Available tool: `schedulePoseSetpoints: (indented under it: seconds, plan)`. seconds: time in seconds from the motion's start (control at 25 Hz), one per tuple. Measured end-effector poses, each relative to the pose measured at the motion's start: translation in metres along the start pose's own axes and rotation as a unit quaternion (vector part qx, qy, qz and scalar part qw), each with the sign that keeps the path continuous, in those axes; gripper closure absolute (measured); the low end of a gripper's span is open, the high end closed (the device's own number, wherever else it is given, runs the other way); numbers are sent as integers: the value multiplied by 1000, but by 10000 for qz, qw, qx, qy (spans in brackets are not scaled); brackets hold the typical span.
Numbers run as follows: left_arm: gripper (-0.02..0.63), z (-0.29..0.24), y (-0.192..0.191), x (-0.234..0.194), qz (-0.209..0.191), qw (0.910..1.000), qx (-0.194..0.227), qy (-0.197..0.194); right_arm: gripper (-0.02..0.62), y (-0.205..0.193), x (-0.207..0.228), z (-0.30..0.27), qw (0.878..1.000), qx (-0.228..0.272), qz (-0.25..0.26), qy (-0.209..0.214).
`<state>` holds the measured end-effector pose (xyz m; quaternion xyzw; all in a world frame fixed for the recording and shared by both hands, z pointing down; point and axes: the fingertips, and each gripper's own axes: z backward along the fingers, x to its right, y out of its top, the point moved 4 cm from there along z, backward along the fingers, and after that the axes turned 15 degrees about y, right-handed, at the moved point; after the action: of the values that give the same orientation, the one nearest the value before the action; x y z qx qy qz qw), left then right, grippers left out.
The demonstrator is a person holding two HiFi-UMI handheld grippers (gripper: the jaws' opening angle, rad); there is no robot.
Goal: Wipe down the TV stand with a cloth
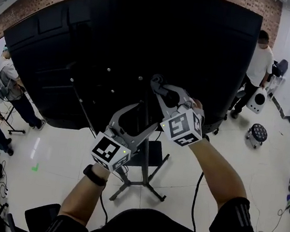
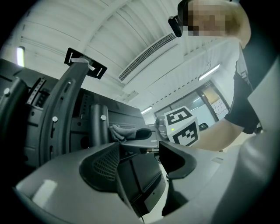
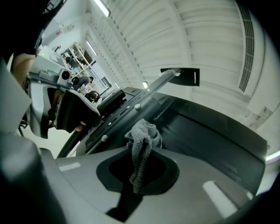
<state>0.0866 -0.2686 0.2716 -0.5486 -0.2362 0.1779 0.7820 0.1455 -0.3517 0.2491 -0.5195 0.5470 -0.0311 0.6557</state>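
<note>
One cloth (image 3: 141, 146) — clamped in right gripper (image 3: 138, 175); left gripper (image 2: 139, 162) jaws apart.

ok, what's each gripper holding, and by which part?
Right gripper: grey cloth, pinched by a bunched fold, wad past the jaws. Left gripper: jaws apart, nothing.

There's the cloth (image 3: 142, 136), centre of the right gripper view: grey, knitted and crumpled into a loose wad. A strip of it trails down, pinched between the closed jaws of the right gripper (image 3: 139, 166). In the left gripper view it shows left of centre as a small grey bunch (image 2: 119, 131), just beside a round dark post with a bolt head. Actual contact can't be made out. That post belongs to the TV stand (image 1: 144, 151), which is dark grey metal. In the head view its column drops through lower centre to splayed legs, with a flat black shelf partway down.
</note>
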Motion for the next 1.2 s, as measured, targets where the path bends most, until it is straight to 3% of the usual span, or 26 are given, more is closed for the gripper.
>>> schedulePoseSetpoints:
  seconds: [0.16, 0.4, 1.2]
  plan:
    - [299, 11, -3, -9, -35, 9999, -78, 116, 573, -9, -5, -20, 9997, 35, -228, 104]
    - [299, 15, -8, -8, -55, 9998, -146, 102, 574, -16, -2, -13, 9999, -97, -28, -51]
    - [299, -32, -1, 69, 0, 9978, -66, -652, 574, -96, 59, 93, 9911, -699, -730, -867]
